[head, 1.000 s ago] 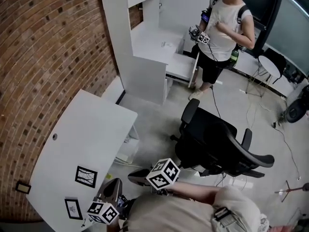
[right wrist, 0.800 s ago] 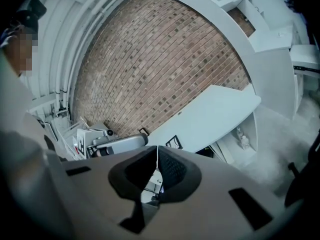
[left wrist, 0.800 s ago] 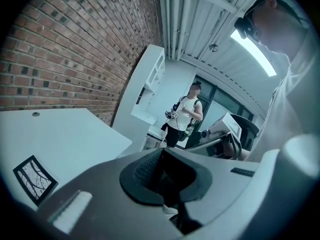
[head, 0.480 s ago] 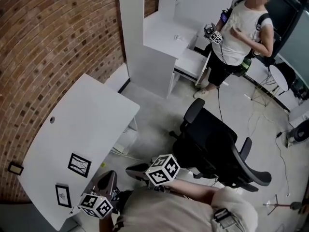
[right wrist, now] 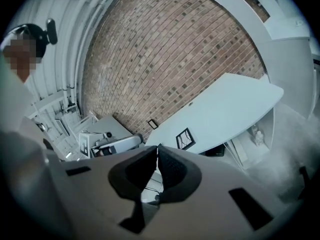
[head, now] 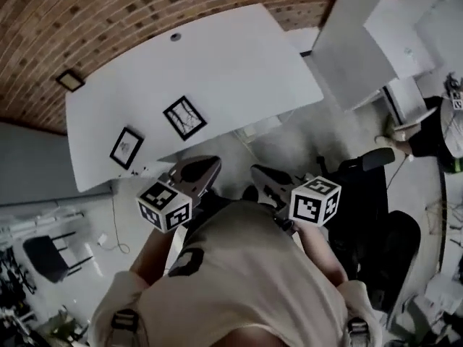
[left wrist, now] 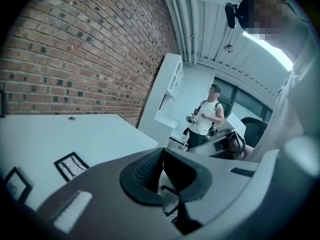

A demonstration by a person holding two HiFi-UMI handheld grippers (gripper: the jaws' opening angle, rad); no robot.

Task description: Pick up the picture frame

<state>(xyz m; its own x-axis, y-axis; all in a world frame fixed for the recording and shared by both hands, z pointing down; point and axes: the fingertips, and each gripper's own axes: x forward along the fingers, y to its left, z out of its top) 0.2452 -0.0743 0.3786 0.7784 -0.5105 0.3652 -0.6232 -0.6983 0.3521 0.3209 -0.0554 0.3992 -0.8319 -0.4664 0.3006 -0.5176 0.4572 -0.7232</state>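
Head view, with the two gripper views for detail. A white table [head: 239,56] stands against a brick wall [head: 145,6], and two dark-edged frames lie flat on its near-left part. The larger picture frame [head: 184,117] is the one closer to the table's middle. The smaller picture frame [head: 126,147] lies to its left, just inside the near edge, and the two are apart from each other. The left gripper [head: 206,166] is held off the table's near edge, close to the larger frame but not touching it. In the left gripper view its jaws meet pad to pad with nothing between them, and both frames show on the tabletop to the left of them. The right gripper [head: 259,172] is held beside it, to the right and also short of the table, jaws likewise pressed together and empty. The right gripper view shows one frame on the table beyond the jaws. A black office chair [head: 376,223] stands to the right of the person. A white shelving unit [head: 376,27] and a second person [head: 445,132] are at the far right.
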